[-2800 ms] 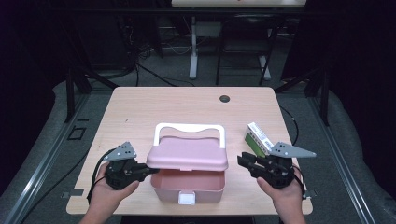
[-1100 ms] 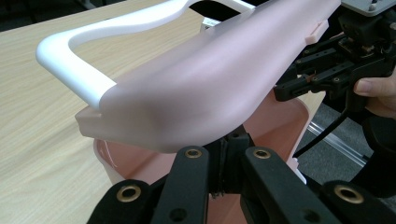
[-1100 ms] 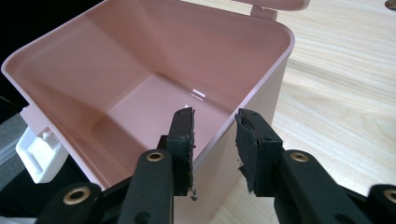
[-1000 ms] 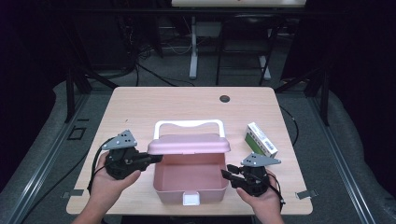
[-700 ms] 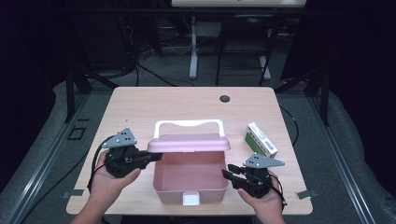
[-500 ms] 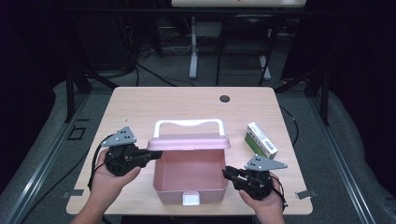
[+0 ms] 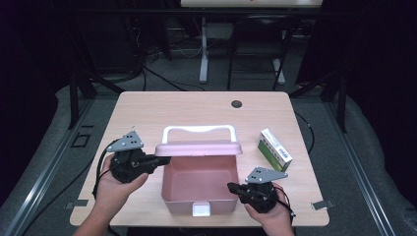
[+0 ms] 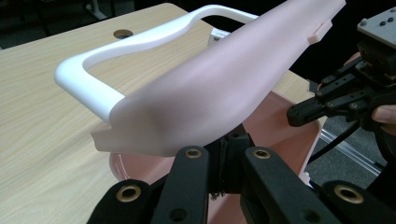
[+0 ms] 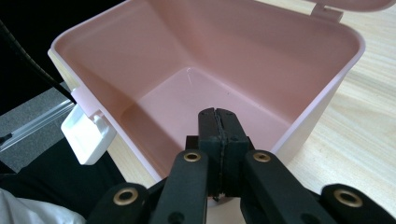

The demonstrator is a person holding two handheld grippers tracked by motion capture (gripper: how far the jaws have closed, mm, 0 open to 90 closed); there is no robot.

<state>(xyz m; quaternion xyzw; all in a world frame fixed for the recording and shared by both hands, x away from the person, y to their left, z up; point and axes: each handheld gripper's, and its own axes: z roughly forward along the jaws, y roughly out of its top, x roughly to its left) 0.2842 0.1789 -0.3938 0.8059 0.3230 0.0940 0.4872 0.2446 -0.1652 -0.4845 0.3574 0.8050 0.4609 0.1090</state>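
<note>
Pink box (image 7: 199,189) sits at the near middle of the table (image 7: 147,110), lid (image 7: 199,147) half raised on its back hinge. Left gripper (image 7: 160,161) has its jaws together at the lid's left edge; whether it pinches or just props the lid, I can't tell. Right gripper (image 7: 232,187) is closed on nothing, tips together at the box's right rim, likely steadying it. Step looks like opening. Next: swing the lid fully back, then fetch the green-and-white carton (image 7: 275,149) lying just right of the box.
</note>
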